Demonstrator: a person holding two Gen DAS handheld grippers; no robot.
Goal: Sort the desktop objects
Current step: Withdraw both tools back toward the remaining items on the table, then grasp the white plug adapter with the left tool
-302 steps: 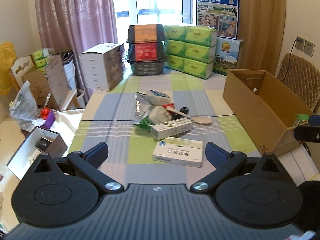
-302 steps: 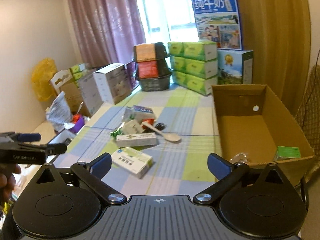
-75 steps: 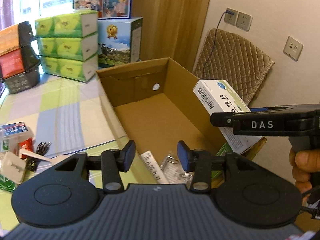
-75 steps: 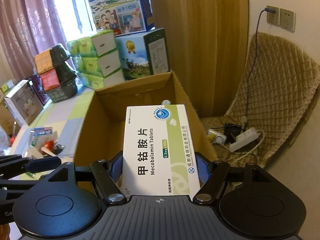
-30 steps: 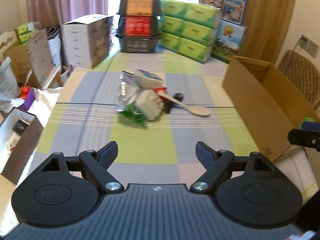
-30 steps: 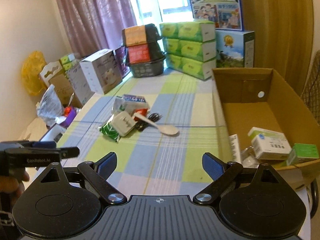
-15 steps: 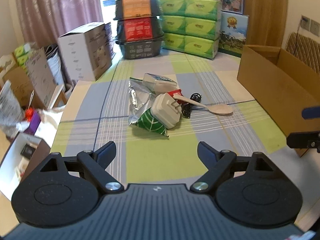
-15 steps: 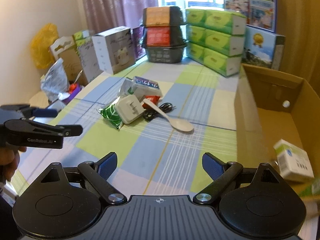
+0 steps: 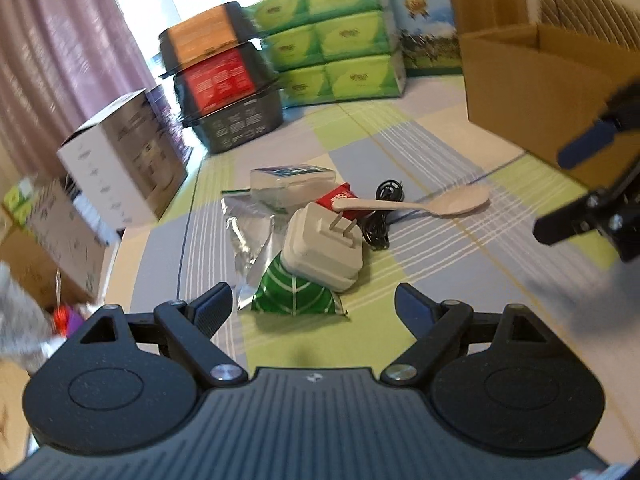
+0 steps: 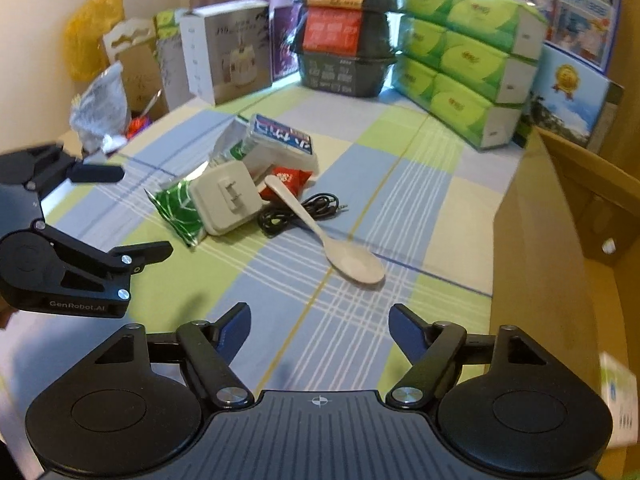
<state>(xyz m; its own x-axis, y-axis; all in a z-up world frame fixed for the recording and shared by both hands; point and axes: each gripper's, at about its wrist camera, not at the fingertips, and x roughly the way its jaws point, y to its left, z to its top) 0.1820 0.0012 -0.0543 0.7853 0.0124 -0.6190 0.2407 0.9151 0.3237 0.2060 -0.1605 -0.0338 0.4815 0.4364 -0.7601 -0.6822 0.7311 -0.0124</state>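
Fingers: both grippers spread wide and empty; left gripper hovers just short of the white two-pin plug adapter, right gripper hangs nearer the cream plastic spoon.
Landmark: the plug adapter, resting on a green foil sachet on the checked tablecloth.
Spoon: beside the adapter, towards the brown cardboard box; its handle lies over a coiled black cable and a small red packet.
Behind the adapter: a clear-wrapped pack with a blue-and-red printed top; its print is too blurred to read.
Step in hand, as I judge: left takes the adapter. Straddle its flat sides, clear of the pins, so the sachet stays put.
Writing: "GenRobot.AI" on the left gripper's body in the right wrist view.
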